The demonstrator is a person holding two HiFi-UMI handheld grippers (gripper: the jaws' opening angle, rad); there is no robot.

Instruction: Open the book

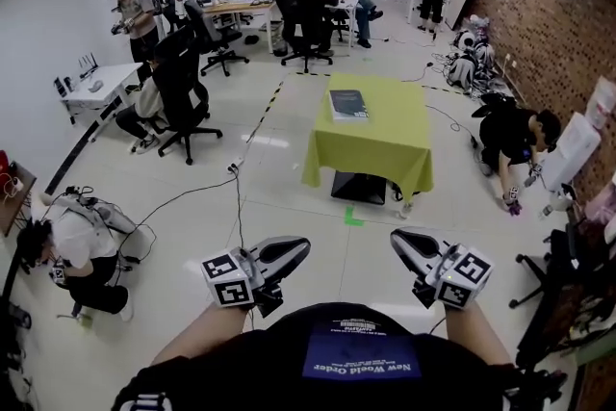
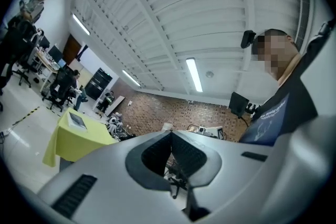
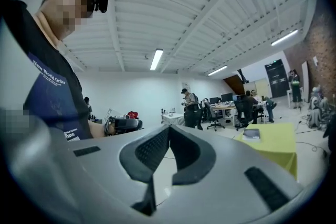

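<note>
Left gripper (image 1: 300, 248) and right gripper (image 1: 397, 239) are both closed, empty, well short of table (image 1: 385, 154). Book (image 1: 348, 104) lies shut on table's far-left corner. We judge approach step; next we reach its cover.

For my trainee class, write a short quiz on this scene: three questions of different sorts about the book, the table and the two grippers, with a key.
1. True or false: the book lies closed on the table.
2. Multiple choice: in the head view, the book lies near the table's A) far left corner, B) near right corner, C) near left corner.
3. Fill in: the left gripper and the right gripper are both ____, with nothing between their jaws, well short of the table.
Key: 1 true; 2 A; 3 shut.
</note>
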